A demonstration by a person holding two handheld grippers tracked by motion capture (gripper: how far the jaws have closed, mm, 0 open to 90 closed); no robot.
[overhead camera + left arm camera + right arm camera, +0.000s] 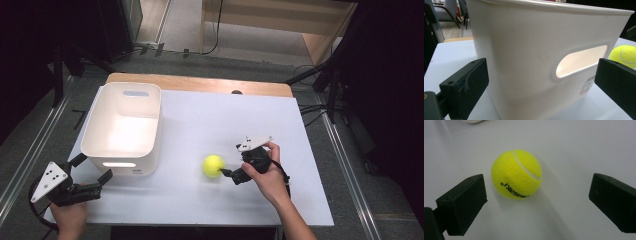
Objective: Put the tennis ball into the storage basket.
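I had the right gripper spread wide, the tennis ball just ahead between its jaws, ungrasped; closing was next.

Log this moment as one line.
right gripper: open, at tennis ball | left gripper: open, facing white bin | ball on table

Ball on table
Yellow tennis ball, black lettering, resting free right of the bin, near its corner.
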